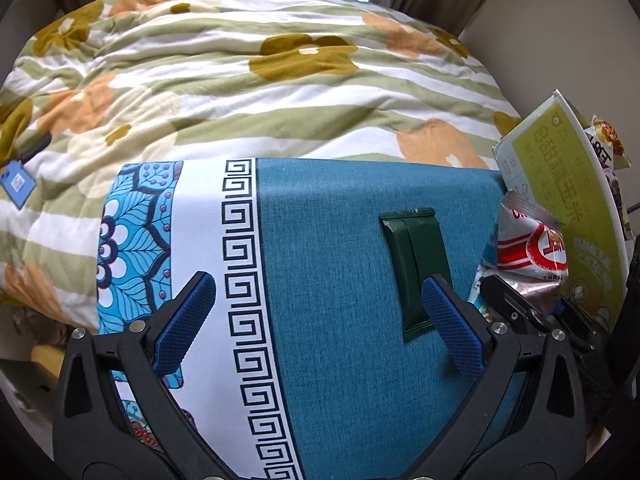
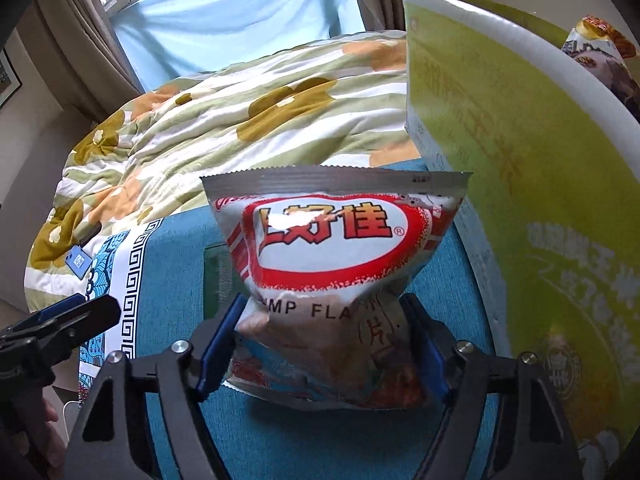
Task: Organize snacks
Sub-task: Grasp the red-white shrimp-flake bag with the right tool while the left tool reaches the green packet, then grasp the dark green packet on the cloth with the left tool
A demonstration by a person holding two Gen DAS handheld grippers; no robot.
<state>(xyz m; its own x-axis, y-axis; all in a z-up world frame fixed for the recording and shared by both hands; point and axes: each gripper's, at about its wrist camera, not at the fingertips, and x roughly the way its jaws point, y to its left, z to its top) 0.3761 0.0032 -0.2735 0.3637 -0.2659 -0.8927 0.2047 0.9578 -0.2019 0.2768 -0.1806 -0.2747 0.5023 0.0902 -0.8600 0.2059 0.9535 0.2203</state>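
My right gripper [image 2: 324,344] is shut on a red-and-white shrimp chip bag [image 2: 332,248] and holds it upright above the teal cloth surface [image 2: 180,272]. The bag also shows at the right of the left wrist view [image 1: 532,248], with the right gripper [image 1: 520,304] below it. My left gripper [image 1: 316,320] is open and empty over the teal cloth [image 1: 328,280], its right finger near a dark green packet [image 1: 416,264]. A green-and-white box [image 2: 520,160] stands right of the bag; it also shows in the left wrist view [image 1: 568,200].
A striped flowered quilt [image 1: 240,92] lies behind the teal cloth. Another snack bag [image 2: 600,52] sits behind the green box. A blue card [image 1: 16,184] lies on the quilt at left. A patterned border [image 1: 240,280] runs along the cloth's left side.
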